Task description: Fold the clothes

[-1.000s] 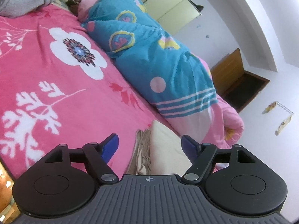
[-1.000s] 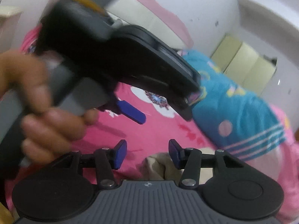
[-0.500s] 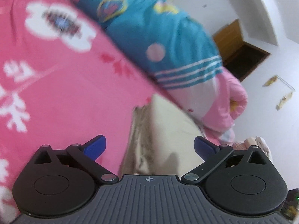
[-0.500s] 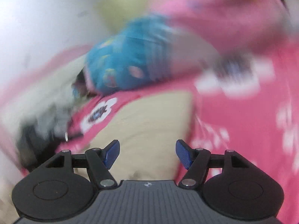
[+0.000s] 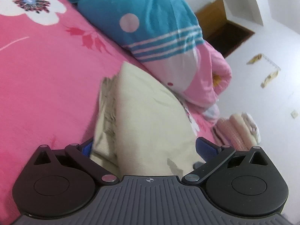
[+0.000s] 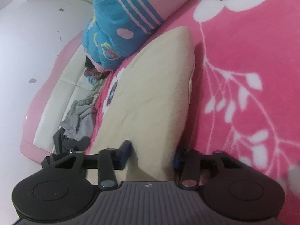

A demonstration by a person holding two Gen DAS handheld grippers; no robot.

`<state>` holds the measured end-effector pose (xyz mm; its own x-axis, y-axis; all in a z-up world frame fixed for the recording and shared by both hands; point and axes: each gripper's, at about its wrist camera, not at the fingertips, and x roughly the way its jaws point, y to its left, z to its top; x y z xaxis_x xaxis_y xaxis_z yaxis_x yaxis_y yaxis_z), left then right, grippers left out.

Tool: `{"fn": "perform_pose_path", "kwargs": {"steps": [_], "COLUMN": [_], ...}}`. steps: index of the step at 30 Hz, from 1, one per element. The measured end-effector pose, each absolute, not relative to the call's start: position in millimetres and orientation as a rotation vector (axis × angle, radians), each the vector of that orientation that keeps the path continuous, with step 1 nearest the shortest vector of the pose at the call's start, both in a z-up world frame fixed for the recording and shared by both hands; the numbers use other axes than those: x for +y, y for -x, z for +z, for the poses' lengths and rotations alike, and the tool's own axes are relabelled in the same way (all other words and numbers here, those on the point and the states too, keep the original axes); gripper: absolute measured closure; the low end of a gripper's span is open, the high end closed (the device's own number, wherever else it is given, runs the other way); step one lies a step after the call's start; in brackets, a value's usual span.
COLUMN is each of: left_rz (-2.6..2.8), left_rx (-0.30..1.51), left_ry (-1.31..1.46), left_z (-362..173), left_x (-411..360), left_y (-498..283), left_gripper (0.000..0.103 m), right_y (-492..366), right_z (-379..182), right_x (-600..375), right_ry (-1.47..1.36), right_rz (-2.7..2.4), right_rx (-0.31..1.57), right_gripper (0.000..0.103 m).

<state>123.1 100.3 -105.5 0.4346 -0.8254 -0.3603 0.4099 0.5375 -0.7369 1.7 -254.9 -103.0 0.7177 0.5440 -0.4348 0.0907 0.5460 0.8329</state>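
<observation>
Looking first through the left wrist camera, the left gripper is seen spread as wide as it goes, its blue pads standing either side of the near end of a folded cream garment without pressing it. A second ago those pads were set closer together and only a corner of the cream cloth showed between them; now the folded stack fills the gap, so this hand is judged to have released and to be lining up for a fresh hold. The garment lies on the pink floral blanket, just beside the teal and pink quilt, with a small pile of folded pinkish cloth further off. In the right wrist view, the right gripper is closing on the opposite end of the same cream garment, cloth lying between the jaws; whether the pads already bite cannot be told. Half a second ago that view was smeared with motion and the jaws stood wider. A grey garment waits by the headboard.
</observation>
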Motion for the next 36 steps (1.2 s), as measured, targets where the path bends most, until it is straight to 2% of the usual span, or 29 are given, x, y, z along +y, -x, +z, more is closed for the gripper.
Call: {"fn": "perform_pose_path", "kwargs": {"steps": [1, 4, 8, 11, 12, 14, 17, 20, 22, 27, 31, 36], "left_rz": [-0.844, -0.942, -1.098, -1.171, -1.163, -1.143, -1.067, -0.995, -0.964, -0.876, -0.862, -0.92], "left_rx": [0.789, 0.827, 0.862, 0.866, 0.855, 0.865, 0.872, 0.846, 0.837, 0.803, 0.795, 0.758], "left_ry": [0.623, 0.711, 0.634, 0.516, 0.484, 0.497, 0.55, 0.521, 0.515, 0.527, 0.565, 0.53], "left_z": [-105.1, -104.4, -98.7, -96.4, -94.7, -95.6, -102.1, -102.1, -101.7, -101.2, -100.9, -88.7], "left_x": [99.6, 98.1, 69.5, 47.3, 45.8, 50.5, 62.2, 66.6, 67.4, 74.9, 81.1, 80.6], "left_y": [-121.4, -114.7, -86.9, -68.6, -66.9, -71.7, -81.8, -86.9, -88.0, -89.1, -91.0, -80.9], "left_gripper": [0.0, 0.0, 0.0, 0.0, 0.0, 0.001, 0.006, 0.011, 0.02, 0.031, 0.035, 0.037], "right_y": [-4.2, 6.8, 39.7, 61.6, 66.1, 75.5, 96.1, 112.1, 114.5, 105.8, 91.5, 88.9], "right_z": [-103.1, -96.7, -74.3, -72.1, -75.2, -80.2, -75.9, -75.2, -76.8, -86.7, -103.4, -108.7], "right_x": [-259.1, -274.6, -298.4, -314.3, -316.8, -321.1, -322.9, -325.8, -329.4, -354.8, -355.2, -348.4], "right_ry": [-0.992, -1.003, -0.939, -0.906, -0.912, -0.925, -0.92, -0.922, -0.929, -1.046, -1.157, -1.175], "right_rz": [0.306, 0.294, 0.266, 0.19, 0.163, 0.115, 0.065, -0.009, -0.034, -0.119, -0.071, -0.054], "right_rx": [0.736, 0.715, 0.705, 0.739, 0.751, 0.764, 0.667, 0.591, 0.562, 0.458, 0.462, 0.482], "right_gripper": [0.071, 0.073, 0.073, 0.062, 0.055, 0.056, 0.056, 0.061, 0.071, 0.087, 0.088, 0.085]}}
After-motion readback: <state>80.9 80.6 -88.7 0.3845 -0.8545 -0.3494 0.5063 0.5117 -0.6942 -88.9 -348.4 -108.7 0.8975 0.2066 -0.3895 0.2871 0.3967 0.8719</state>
